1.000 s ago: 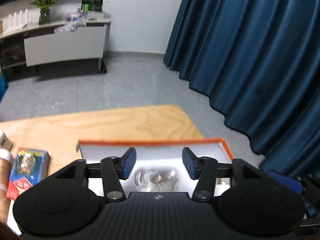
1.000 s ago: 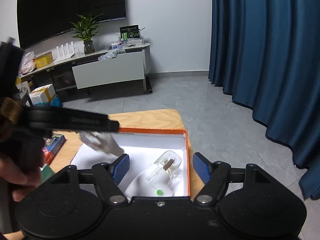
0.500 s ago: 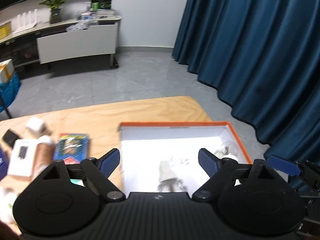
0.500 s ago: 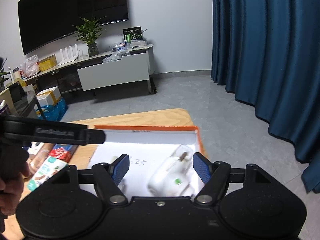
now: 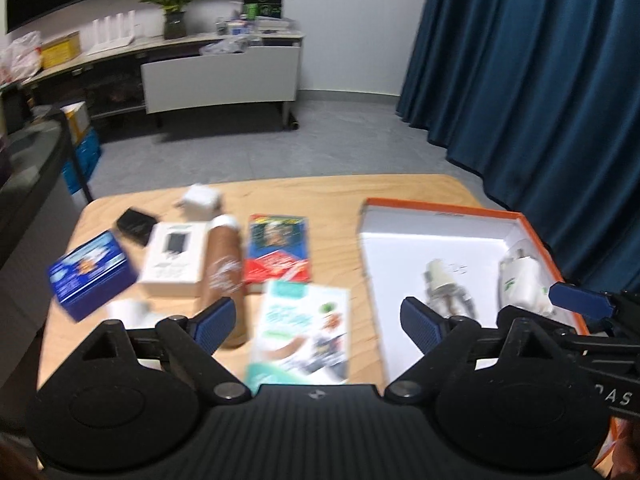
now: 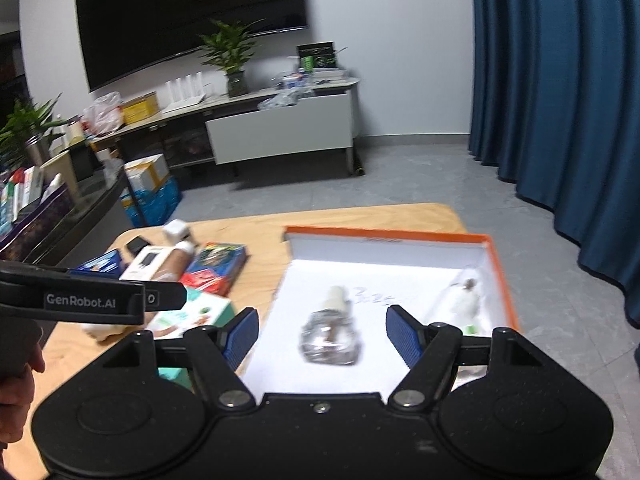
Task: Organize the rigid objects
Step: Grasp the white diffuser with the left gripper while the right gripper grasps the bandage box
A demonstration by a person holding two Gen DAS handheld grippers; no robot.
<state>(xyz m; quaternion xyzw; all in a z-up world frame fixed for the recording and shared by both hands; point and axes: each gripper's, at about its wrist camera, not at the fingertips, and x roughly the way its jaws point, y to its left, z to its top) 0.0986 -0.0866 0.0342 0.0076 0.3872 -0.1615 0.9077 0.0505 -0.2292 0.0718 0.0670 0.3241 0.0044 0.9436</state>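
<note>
An orange-rimmed white box (image 5: 440, 210) (image 6: 384, 234) sits on the right of the wooden table. Inside lie a small clear bottle (image 5: 446, 290) (image 6: 330, 334) and a white plug-in device (image 5: 520, 280) (image 6: 460, 300). My left gripper (image 5: 318, 326) is open and empty, above a teal-and-white box (image 5: 300, 336) left of the orange box. My right gripper (image 6: 320, 332) is open and empty, above the clear bottle. The left gripper's body (image 6: 80, 300) shows at the left of the right wrist view.
Left of the orange box lie a brown tube (image 5: 224, 264), a red-and-blue pack (image 5: 278, 252), a white box (image 5: 174, 258), a blue box (image 5: 90, 274), a black item (image 5: 136, 224) and a white cube (image 5: 200, 200). Blue curtains hang on the right. A grey cabinet edge stands at the left.
My left gripper opened, let the clear bottle drop into the orange box, and drew back and left over the loose items. My right gripper pulled back a little, still open.
</note>
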